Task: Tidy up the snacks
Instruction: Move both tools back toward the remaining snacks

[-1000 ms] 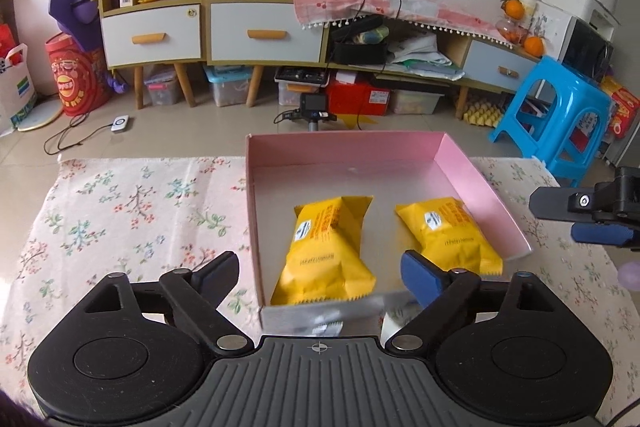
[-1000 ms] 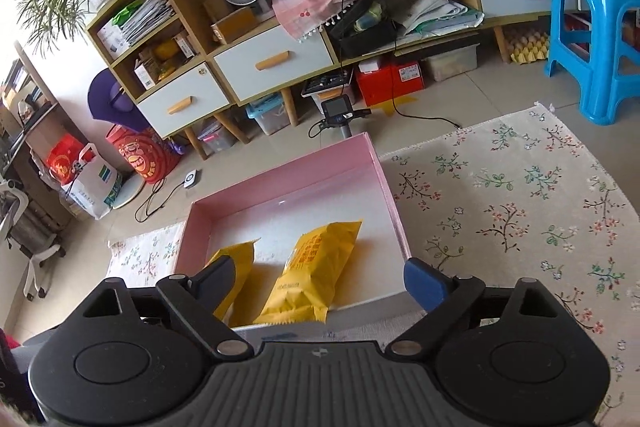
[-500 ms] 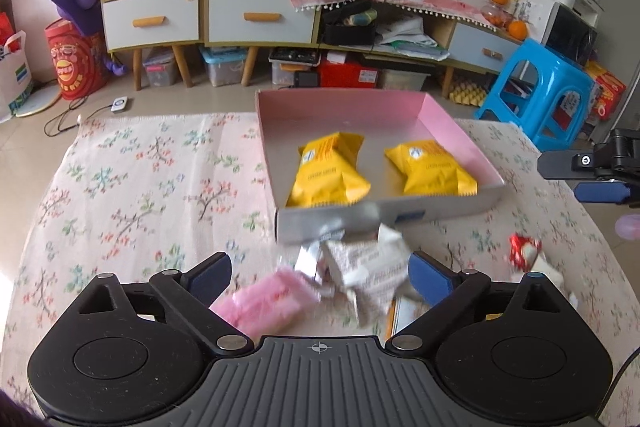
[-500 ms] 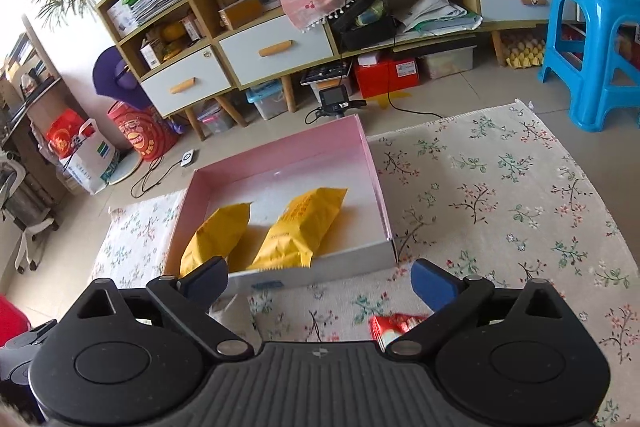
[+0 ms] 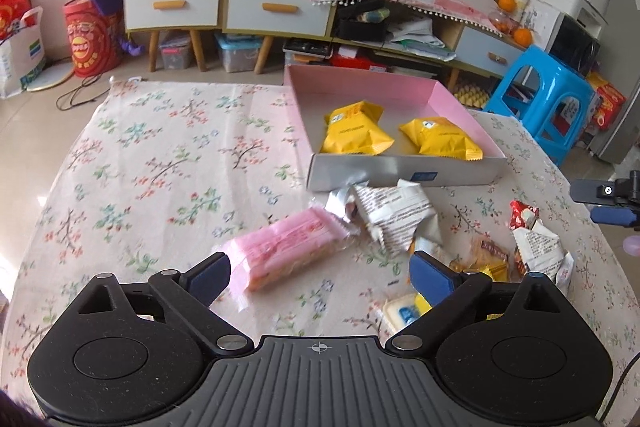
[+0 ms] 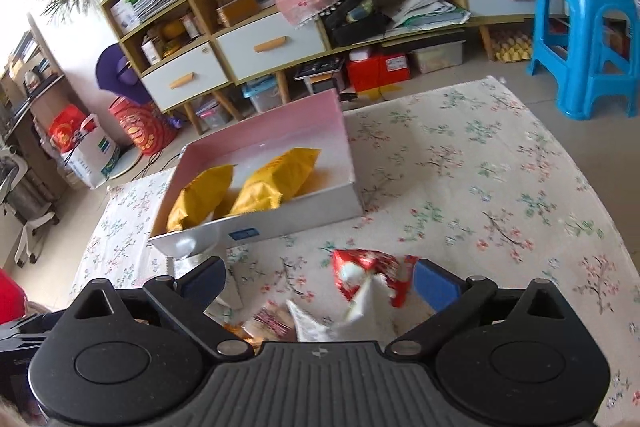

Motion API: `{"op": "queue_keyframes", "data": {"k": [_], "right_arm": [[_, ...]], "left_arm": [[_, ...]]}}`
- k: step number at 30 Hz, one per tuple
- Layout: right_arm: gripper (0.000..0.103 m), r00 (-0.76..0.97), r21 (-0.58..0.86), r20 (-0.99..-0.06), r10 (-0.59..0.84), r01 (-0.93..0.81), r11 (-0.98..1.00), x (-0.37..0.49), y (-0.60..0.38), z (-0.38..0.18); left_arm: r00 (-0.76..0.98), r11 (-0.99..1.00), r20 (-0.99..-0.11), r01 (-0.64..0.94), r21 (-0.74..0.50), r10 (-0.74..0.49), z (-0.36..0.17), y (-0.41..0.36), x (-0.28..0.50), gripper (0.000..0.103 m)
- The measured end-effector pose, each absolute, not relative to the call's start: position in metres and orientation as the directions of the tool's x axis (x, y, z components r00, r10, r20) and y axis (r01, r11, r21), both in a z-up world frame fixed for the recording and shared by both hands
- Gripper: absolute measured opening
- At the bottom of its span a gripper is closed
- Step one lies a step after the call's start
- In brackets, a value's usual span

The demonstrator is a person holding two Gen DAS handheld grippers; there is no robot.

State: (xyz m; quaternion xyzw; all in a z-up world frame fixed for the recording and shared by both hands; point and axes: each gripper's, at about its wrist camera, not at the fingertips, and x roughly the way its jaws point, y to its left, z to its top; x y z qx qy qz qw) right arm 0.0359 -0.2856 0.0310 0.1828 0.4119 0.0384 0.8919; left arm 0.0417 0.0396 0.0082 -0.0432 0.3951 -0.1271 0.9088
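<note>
- The pink box [image 5: 452, 95] sits on the far middle of the table and holds two yellow packets [image 5: 355, 134] side by side; the other snacks lie loose on the cloth just in front of its grey wall
- The step in hand looks like picking the next loose snack: the pink packet [image 5: 288, 251] lies between the spread fingers of the left gripper [image 5: 320, 277], which holds nothing
- Close across its narrow width, near the middle, since the film looks slick and soft
- The right gripper [image 6: 318, 281] is also spread and empty, over a red wrapper [image 6: 362, 265] and a white printed packet [image 6: 370, 311]; take one only
- The wrappers are crinkly and pillow-shaped, the box stiff card, the floral tablecloth [image 5: 160, 163] matte and able to bunch
</note>
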Motion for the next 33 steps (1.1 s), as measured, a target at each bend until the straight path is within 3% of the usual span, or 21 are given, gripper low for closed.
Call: {"op": "queue_keyframes", "data": {"k": [10,25,33], "right_arm": [[0.092,0.66,0.329,-0.729,0.181,0.105,0.938,0.011,-0.295,0.015],[0.092,0.661,0.208,-0.722,0.204,-0.074,0.975,-0.018,-0.258,0.001],[0.092,0.651,0.056,-0.739,0.175,-0.199,0.978,-0.029,-0.237,-0.014]], "left_arm": [[0.657,0.96,-0.7,0.181,-0.211,-0.278,-0.007,0.064,0.016,0.097],[0.683,0.932,-0.647,0.337,-0.131,-0.338,-0.037,0.052,-0.034,0.097],[0.672,0.925,-0.655,0.361,-0.117,-0.345,-0.042,0.049,-0.04,0.09]]}}
